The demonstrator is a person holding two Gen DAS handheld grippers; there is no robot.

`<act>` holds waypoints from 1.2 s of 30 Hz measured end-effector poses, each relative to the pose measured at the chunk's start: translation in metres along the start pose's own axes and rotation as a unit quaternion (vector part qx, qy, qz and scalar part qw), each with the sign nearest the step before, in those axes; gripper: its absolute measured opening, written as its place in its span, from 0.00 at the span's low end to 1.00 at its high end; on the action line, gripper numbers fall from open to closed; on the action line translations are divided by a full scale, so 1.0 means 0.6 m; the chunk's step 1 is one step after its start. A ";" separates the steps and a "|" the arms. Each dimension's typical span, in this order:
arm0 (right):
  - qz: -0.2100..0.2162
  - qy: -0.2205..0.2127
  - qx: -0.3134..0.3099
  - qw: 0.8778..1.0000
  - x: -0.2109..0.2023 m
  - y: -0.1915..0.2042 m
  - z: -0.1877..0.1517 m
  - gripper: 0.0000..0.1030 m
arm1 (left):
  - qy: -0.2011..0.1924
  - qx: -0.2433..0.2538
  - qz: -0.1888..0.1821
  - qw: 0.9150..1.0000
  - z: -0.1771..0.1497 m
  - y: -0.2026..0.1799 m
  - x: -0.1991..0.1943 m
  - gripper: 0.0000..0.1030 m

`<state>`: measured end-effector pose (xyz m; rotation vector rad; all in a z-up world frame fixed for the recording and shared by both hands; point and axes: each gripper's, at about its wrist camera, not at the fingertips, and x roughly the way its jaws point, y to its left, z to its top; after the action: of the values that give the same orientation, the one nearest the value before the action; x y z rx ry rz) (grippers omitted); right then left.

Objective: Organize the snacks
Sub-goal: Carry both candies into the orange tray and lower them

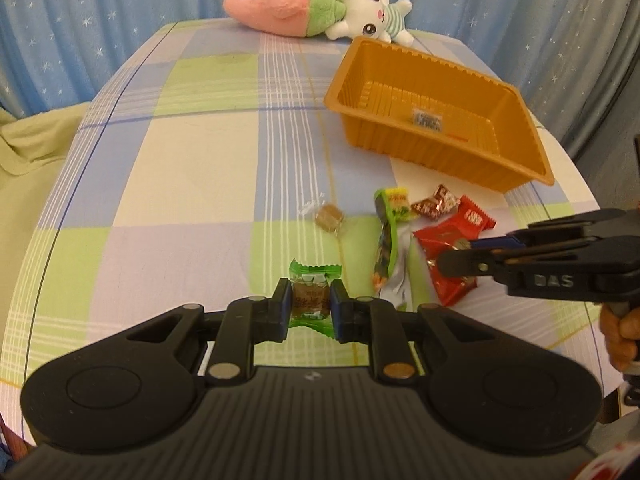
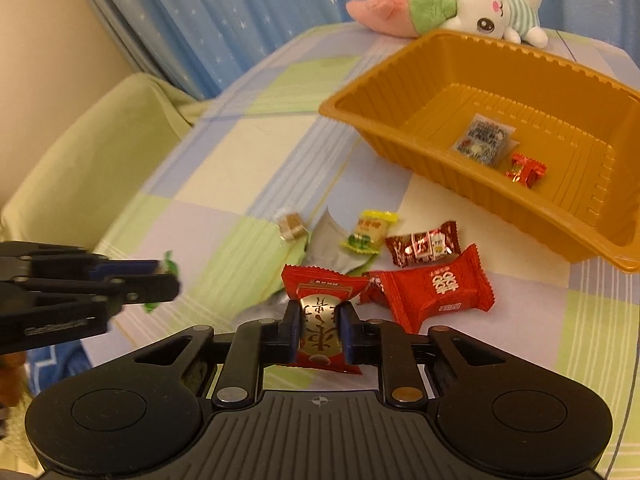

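My left gripper (image 1: 310, 306) is shut on a green-wrapped candy (image 1: 311, 298), above the checked tablecloth. My right gripper (image 2: 319, 330) is shut on a red packet with a gold label (image 2: 322, 320); it shows from the side in the left wrist view (image 1: 452, 258). The orange plastic tray (image 1: 520, 136) stands at the back right and holds a small grey packet (image 2: 484, 140) and a small red candy (image 2: 525, 170). Loose on the cloth lie a red packet (image 2: 436, 286), a dark red candy (image 2: 424, 244), a yellow candy (image 2: 370, 232), a brown caramel (image 1: 330, 216) and a long green and silver wrapper (image 1: 388, 248).
A pink and white plush toy (image 1: 320, 10) lies at the table's far edge, behind the tray. A blue starred curtain (image 1: 100, 20) hangs behind the table. A pale green covered seat (image 2: 80, 168) stands at the left. The table edge curves away at left and right.
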<state>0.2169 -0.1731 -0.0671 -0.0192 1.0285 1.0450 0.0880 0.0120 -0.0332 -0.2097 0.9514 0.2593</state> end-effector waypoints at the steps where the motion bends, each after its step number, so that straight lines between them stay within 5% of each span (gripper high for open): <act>1: 0.002 -0.005 0.004 1.000 -0.009 -0.002 0.002 0.20 | -0.003 0.001 -0.001 1.000 0.006 -0.003 0.001 0.17; 8: -0.008 -0.044 0.044 0.998 -0.071 -0.035 0.031 0.20 | -0.028 0.019 -0.004 0.999 0.060 -0.017 0.010 0.18; 19: -0.094 -0.112 0.114 0.983 -0.130 -0.147 0.096 0.20 | -0.068 0.059 -0.015 0.996 0.169 -0.054 0.044 0.17; 36: -0.157 -0.044 0.107 0.981 -0.047 -0.211 0.142 0.20 | -0.056 0.092 -0.029 0.994 0.264 -0.111 0.136 0.18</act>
<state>0.3630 -0.2228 -0.0545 0.0373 1.0146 0.6401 0.2761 0.0050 -0.0065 -0.0526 0.8518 0.1262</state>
